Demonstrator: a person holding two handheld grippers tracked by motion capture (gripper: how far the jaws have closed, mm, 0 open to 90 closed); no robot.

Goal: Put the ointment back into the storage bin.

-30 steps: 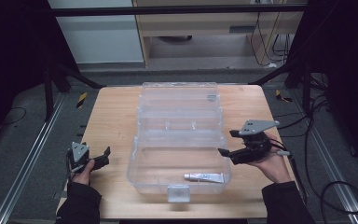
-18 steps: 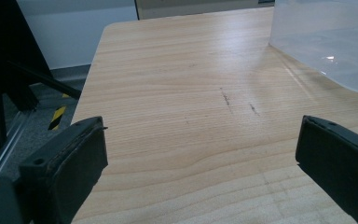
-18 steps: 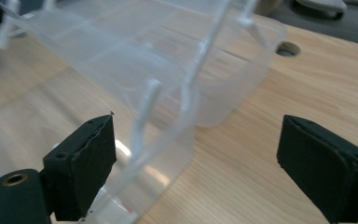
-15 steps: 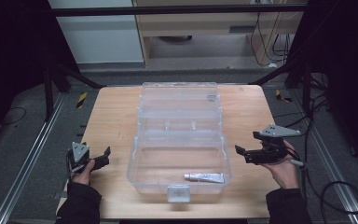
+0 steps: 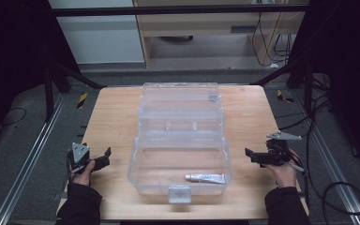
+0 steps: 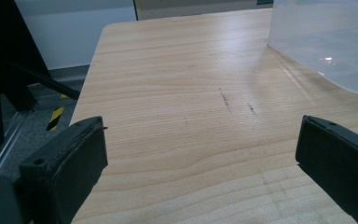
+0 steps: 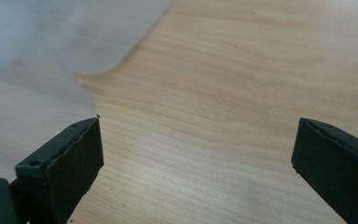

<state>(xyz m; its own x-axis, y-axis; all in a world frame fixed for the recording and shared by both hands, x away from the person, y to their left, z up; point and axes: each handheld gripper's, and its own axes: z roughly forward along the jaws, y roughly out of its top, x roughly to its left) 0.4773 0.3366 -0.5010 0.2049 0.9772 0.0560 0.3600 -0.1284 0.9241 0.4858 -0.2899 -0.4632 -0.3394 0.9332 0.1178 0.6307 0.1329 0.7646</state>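
1. The clear plastic box sits in the middle of the wooden table, its lid thrown back toward the far edge. Bare wood runs down both sides of it, a wide strip on the left and a similar one on the right.
2. The left gripper rests near the table's front left corner, well apart from the box wall. In the left gripper view its jaws are spread wide with nothing but wood grain between them; the box's rounded corner shows at the upper right.
3. The right gripper sits low near the table's right edge, just beside the box's right wall. Its jaws have just been opening and now stand spread wide, with only bare tabletop between them in the right gripper view.
4. Floor rails and dark frame legs flank the table on both sides, so open room lies over the wood rather than beyond its edges.
5. The box walls are see-through and hard to trace; in the right gripper view the box is a pale blur at the upper left, cut off by the frame.
6. The small tube lies flat in the box's front right part. Its long axis runs left to right, parallel to the table's front edge, pale end toward the right wall. Any print on it is too small to read.
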